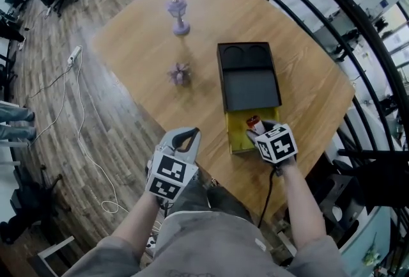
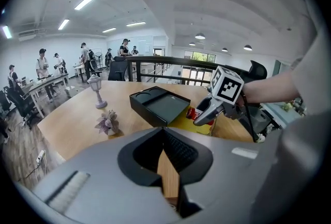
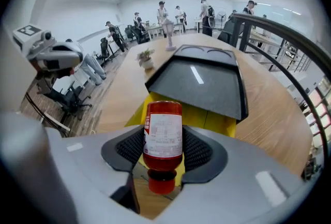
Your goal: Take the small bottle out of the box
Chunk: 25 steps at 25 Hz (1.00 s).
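Between the pads of the R tool [image 3: 163, 154]: small red plastic bottle [image 3: 163, 135] w/ white label and red cap, pressed on both sides of its body, so this tool is closed on it. Long axis of the bottle runs along the line the tool points, i.e. steeply down and away from me. Cap end faces back toward my hand; flat base end points out past the fingertips toward the shallow yellow box [image 1: 238, 143]. Bottle sits over the open near end of that box, just beside the near edge of the matt black tray [image 1: 248, 77] w/ two round recesses that covers the far part. No view settles whether the base is clear of the box wall. My reading: the step in hand is the lift-out, approx. mid-way. Coming move turns on this: base leads and the box lies below and ahead, so the exit path is back along the bottle's own axis, up and toward me, keeping off the tray edge. L tool [image 2: 164, 137]: tips together, nothing btwn them, near the front-left edge of the pale wooden bench [image 1: 140, 45], well apart from the box. R hand is the nearer one and prob. needs no help.
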Tool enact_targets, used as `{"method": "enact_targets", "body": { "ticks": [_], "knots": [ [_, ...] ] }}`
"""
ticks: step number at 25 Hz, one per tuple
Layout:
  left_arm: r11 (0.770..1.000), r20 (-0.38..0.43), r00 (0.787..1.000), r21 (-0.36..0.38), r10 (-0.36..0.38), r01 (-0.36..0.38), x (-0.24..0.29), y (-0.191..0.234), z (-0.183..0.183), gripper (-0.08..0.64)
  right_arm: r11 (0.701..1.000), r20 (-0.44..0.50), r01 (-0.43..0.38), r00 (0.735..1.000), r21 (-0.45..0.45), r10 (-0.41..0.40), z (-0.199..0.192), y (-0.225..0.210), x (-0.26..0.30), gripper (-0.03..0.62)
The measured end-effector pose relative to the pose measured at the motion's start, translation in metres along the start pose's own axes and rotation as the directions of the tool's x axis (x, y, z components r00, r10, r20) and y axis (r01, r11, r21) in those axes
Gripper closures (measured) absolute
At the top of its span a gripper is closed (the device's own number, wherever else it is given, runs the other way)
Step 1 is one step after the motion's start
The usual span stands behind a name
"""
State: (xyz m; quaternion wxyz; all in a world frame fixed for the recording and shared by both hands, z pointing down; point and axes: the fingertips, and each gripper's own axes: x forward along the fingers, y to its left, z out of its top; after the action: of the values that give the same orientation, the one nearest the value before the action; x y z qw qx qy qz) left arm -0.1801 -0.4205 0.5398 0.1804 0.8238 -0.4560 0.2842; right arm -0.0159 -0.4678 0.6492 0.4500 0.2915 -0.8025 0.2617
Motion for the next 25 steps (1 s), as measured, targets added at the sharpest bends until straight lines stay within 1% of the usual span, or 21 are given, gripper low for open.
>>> {"method": "enact_targets", "body": {
  "ticks": [3, 6, 8, 10, 13, 18, 22, 24, 25],
  "knots": [
    [0.998, 0.059, 0.998, -0.065, 0.014, -0.01, -0.012, 0.003, 0.018, 0.56, 0.999, 0.124, -0.013, 0.992, 0.038, 0.009, 0.024, 0.005, -0.034, 0.367],
    [0.991, 0.142, 0.989, -0.134, 0.044, -0.025, -0.028, 0.009, 0.04, 0.56, 0.997, 0.237, -0.021, 0.971, 0.069, 0.004, 0.049, 0.01, -0.072, 0.367],
    [0.989, 0.19, 0.98, -0.14, 0.065, -0.039, -0.038, 0.012, 0.056, 0.56, 0.996, 0.317, -0.025, 0.948, 0.084, -0.003, 0.067, 0.014, -0.1, 0.367],
    [0.99, 0.234, 0.969, -0.134, 0.08, -0.049, -0.049, 0.013, 0.073, 0.56, 0.995, 0.402, -0.027, 0.916, 0.093, -0.013, 0.085, 0.02, -0.131, 0.367],
    [0.99, 0.301, 0.95, -0.133, 0.084, -0.045, -0.069, 0.011, 0.098, 0.56, 0.995, 0.53, -0.037, 0.848, 0.096, -0.02, 0.111, 0.034, -0.177, 0.367],
    [0.994, 0.411, 0.906, -0.092, 0.098, -0.066, -0.106, 0.004, 0.14, 0.56, 0.997, 0.7, -0.008, 0.712, 0.073, -0.045, 0.142, 0.059, -0.251, 0.367],
    [0.995, 0.476, 0.873, -0.055, 0.102, -0.086, -0.135, -0.003, 0.163, 0.56, 0.998, 0.79, 0.017, 0.61, 0.061, -0.058, 0.155, 0.079, -0.297, 0.367],
    [0.994, 0.495, 0.863, -0.043, 0.105, -0.096, -0.147, -0.008, 0.172, 0.56, 0.998, 0.819, 0.029, 0.57, 0.054, -0.061, 0.157, 0.087, -0.314, 0.367],
    [0.994, 0.502, 0.858, -0.037, 0.106, -0.102, -0.152, -0.011, 0.176, 0.56, 0.998, 0.83, 0.039, 0.555, 0.05, -0.063, 0.157, 0.09, -0.321, 0.367]
  ]
}}
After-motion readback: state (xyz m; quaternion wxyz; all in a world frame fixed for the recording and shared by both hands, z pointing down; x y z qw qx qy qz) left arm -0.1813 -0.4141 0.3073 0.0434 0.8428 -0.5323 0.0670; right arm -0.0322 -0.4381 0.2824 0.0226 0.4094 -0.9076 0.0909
